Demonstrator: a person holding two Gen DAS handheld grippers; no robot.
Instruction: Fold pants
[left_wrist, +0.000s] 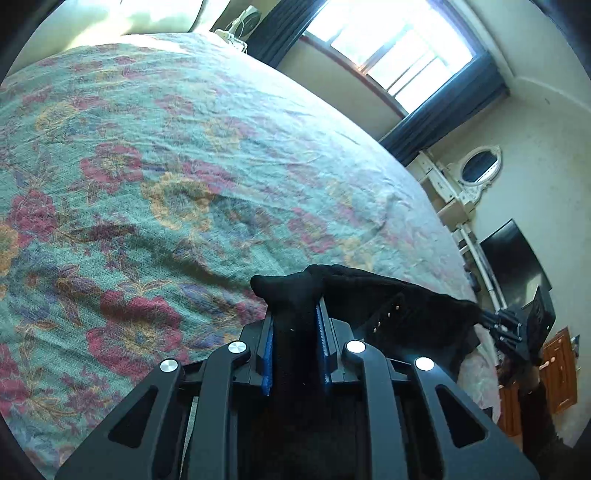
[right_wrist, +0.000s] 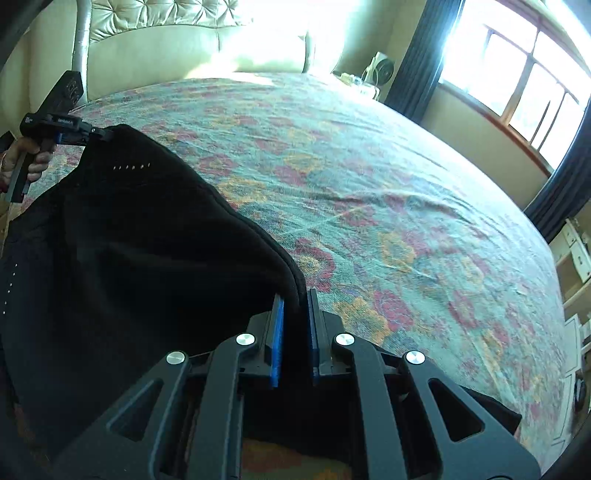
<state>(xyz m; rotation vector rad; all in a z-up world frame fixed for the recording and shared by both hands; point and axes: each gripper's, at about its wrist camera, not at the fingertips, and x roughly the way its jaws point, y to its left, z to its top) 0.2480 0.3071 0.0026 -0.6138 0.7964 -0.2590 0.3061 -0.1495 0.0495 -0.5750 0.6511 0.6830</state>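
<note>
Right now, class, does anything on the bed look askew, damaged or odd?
Nothing stands out. The black pants hang between the left gripper and right gripper, both clamped on the fabric. The floral bedspread lies flat with only slight wrinkles.

The pants (right_wrist: 122, 251) were plain black with a short row of pale dots, the bedspread (left_wrist: 192, 155) was teal with red and yellow flowers, and both grippers' black fingers carried blue pads (right_wrist: 277, 343).

pants (right_wrist: 122, 258) | black, row of small pale studs | top edge stretched in the air between both grippers, cloth pinched at each end | rest hangs down over the floral bedspread
</note>
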